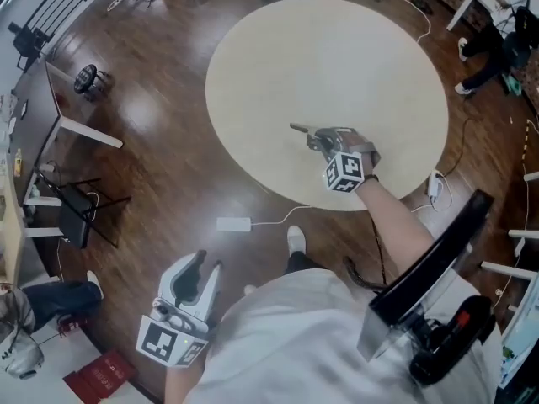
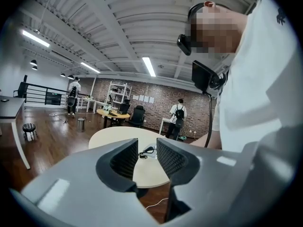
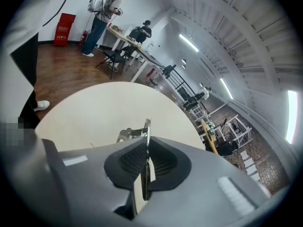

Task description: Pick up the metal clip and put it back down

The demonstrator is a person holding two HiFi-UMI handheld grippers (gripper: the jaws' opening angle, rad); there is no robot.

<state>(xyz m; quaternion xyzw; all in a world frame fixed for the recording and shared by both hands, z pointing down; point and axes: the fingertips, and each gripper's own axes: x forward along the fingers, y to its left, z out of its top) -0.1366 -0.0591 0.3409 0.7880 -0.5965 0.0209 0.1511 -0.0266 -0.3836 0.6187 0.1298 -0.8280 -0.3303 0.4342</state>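
Observation:
A shiny metal clip point(image 3: 135, 133) is pinched flat between the pads of my right gripper point(image 3: 147, 161), its handle sticking out past the fingertips. In the head view this right gripper point(image 1: 316, 139) is above the near part of the round beige table point(image 1: 278, 49), with the metal clip point(image 1: 301, 130) pointing left; whether it touches the tabletop I cannot tell. My left gripper point(image 1: 200, 269) hangs low at my left side, off the table, well apart from the clip. Its jaws stand open with nothing between them, as the left gripper view point(image 2: 147, 156) shows.
Dark wooden floor surrounds the table. A white power adapter point(image 1: 233, 224) with its cable lies on the floor near my shoe point(image 1: 296, 241). A black chair point(image 1: 438, 259) stands at my right. Desks point(image 1: 59, 124) and a stool point(image 1: 87, 78) are at the left.

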